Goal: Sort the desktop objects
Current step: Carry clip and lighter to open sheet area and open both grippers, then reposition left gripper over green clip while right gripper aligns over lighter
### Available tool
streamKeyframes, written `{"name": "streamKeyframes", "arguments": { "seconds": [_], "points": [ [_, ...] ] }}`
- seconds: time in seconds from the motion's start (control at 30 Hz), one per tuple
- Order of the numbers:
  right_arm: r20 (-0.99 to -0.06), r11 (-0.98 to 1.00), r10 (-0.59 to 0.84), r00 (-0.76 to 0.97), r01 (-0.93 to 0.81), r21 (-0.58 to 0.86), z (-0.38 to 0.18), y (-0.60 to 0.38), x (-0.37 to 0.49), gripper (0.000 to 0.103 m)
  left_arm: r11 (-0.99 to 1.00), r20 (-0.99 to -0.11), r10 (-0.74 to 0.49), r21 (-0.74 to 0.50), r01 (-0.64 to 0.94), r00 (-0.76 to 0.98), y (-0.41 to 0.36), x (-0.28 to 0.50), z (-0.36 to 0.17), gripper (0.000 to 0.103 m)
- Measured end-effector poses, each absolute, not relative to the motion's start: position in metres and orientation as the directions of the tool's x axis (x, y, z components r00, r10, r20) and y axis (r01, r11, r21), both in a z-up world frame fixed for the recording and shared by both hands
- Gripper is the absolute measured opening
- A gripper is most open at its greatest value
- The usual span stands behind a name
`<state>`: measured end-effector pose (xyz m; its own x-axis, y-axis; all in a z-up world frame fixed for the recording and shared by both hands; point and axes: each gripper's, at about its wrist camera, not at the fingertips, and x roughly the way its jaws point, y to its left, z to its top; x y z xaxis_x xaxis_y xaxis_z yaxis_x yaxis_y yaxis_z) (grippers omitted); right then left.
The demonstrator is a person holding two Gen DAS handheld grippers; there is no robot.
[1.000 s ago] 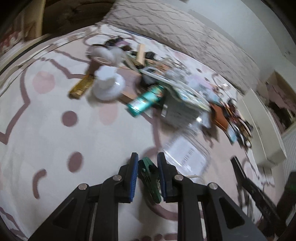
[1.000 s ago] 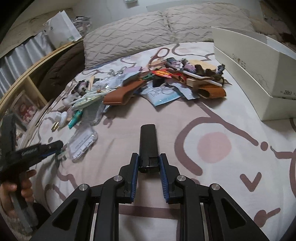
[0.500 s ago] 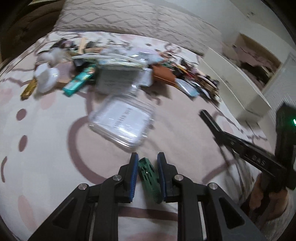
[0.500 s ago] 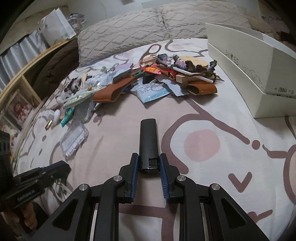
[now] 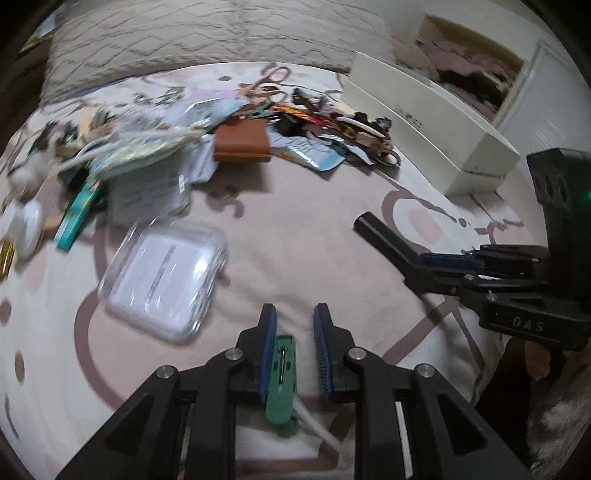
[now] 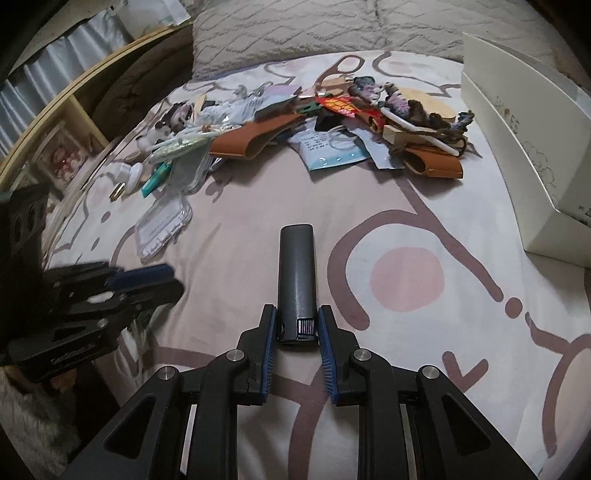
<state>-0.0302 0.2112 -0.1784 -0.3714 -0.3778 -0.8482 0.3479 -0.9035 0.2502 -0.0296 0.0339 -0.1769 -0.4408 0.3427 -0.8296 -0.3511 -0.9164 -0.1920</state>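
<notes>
My left gripper point(image 5: 294, 332) is shut on a green clip point(image 5: 281, 369), which lies flat along the left pad with a gap showing toward the right pad. My right gripper point(image 6: 297, 332) is shut on the near end of a black bar-shaped device point(image 6: 297, 273) that points away over the bedsheet. The left wrist view shows the right gripper point(image 5: 443, 262) at the right edge, the black device point(image 5: 373, 229) sticking out of it. The left gripper point(image 6: 144, 280) appears blurred at the left of the right wrist view. A pile of small objects point(image 6: 332, 122) lies across the far bed.
A white open box point(image 6: 524, 122) stands at the right edge of the bed. Near the left gripper lies a clear plastic case point(image 5: 162, 280). The pile holds a brown leather wallet point(image 5: 242, 142), a teal tube point(image 5: 75, 214) and scissors point(image 6: 340, 70). Pillows point(image 6: 314, 33) line the back.
The left view has swung right across the bed, so the pile slid left and the right gripper came into view. The green clip turned flat against the left pad. The right gripper hardly moved.
</notes>
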Motion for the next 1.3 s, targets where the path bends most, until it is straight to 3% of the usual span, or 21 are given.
{"name": "streamKeyframes", "arguments": {
  "seconds": [0.2,0.23,0.33,0.37,0.47,0.5,0.77,1.3],
  "points": [
    [-0.880,-0.905,-0.314,-0.357,0.393,0.164,-0.180,0.202,-0.033,0.023,-0.890,-0.825,0.373,-0.191,-0.413,-0.423,0.046,-0.046,-0.167,0.021],
    [-0.881,-0.904,-0.303,-0.363,0.403,0.145,-0.181,0.200,-0.033,0.024,-0.888,-0.825,0.376,-0.191,-0.419,-0.421,0.046,-0.047,-0.166,0.025],
    [-0.879,-0.901,-0.292,-0.376,0.415,0.122,-0.182,0.199,-0.033,0.029,-0.879,-0.814,0.397,-0.205,-0.430,-0.423,0.038,-0.044,-0.162,0.063],
    [-0.877,-0.902,-0.296,-0.379,0.413,0.126,-0.182,0.200,-0.034,0.036,-0.878,-0.810,0.401,-0.207,-0.431,-0.427,0.035,-0.042,-0.161,0.066],
    [-0.873,-0.916,-0.267,-0.408,0.389,0.099,-0.184,0.204,-0.036,0.072,-0.879,-0.811,0.398,-0.201,-0.433,-0.430,0.026,-0.031,-0.163,0.066],
    [-0.874,-0.921,-0.249,-0.418,0.382,0.079,-0.185,0.205,-0.035,0.077,-0.880,-0.813,0.394,-0.199,-0.432,-0.428,0.023,-0.027,-0.165,0.066],
    [-0.874,-0.923,-0.235,-0.425,0.379,0.064,-0.187,0.204,-0.036,0.077,-0.868,-0.808,0.436,-0.260,-0.424,-0.397,0.013,-0.014,-0.168,0.066],
    [-0.871,-0.945,-0.209,-0.446,0.321,0.062,-0.185,0.217,-0.036,0.077,-0.922,-0.830,0.349,-0.222,-0.317,-0.435,-0.008,-0.024,-0.176,0.066]
  ]
}}
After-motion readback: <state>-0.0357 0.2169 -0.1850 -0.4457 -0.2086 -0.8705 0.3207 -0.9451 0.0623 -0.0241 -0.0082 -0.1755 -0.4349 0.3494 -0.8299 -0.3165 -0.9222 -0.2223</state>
